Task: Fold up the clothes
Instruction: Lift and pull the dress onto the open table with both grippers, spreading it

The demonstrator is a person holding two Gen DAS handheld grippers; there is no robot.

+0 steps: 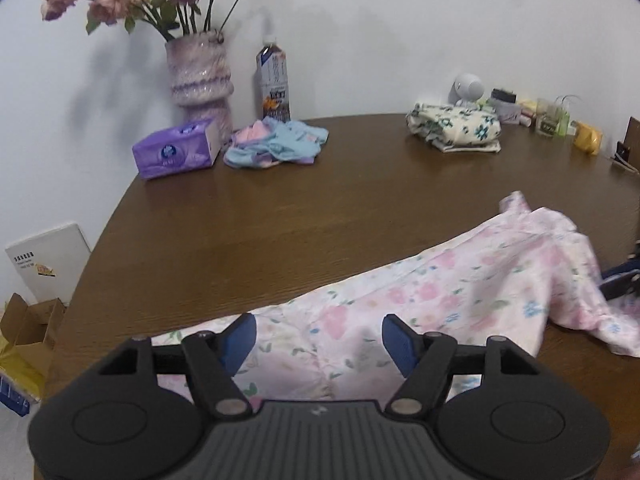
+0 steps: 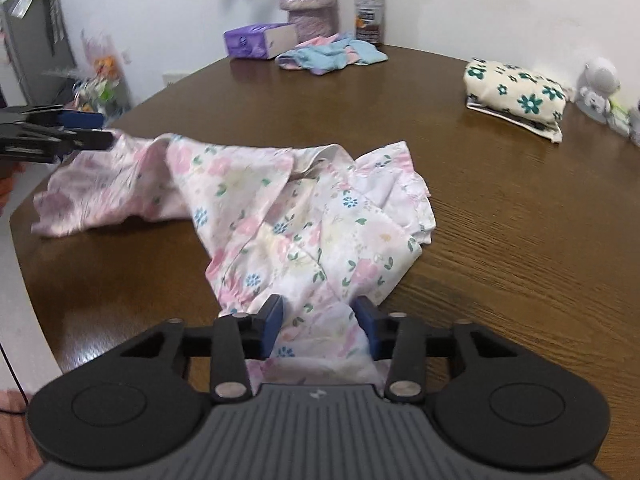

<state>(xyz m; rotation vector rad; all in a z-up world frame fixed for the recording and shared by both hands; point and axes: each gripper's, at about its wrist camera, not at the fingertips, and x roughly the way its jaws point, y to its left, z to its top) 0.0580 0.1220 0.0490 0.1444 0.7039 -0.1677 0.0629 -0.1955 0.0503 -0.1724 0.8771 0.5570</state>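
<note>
A pink floral garment (image 2: 280, 216) lies crumpled across the brown table (image 2: 500, 220). My right gripper (image 2: 320, 320) is closed partway on a bunch of the garment's near end, and the fabric fills the gap between its blue pads. My left gripper (image 1: 320, 340) is open and hovers over the garment's other end (image 1: 420, 300), with cloth showing between and below its fingers. From the right wrist view the left gripper (image 2: 80, 132) sits at the cloth's far left edge. The right gripper (image 1: 620, 280) shows at the right edge of the left wrist view.
At the back of the table are a purple tissue box (image 1: 176, 150), a vase of flowers (image 1: 202, 76), a drink bottle (image 1: 273, 80) and a blue and pink clothes heap (image 1: 276, 144). A folded cream floral garment (image 2: 516, 96) and small items (image 1: 552, 118) lie at the right. Boxes (image 1: 28, 332) stand on the floor to the left.
</note>
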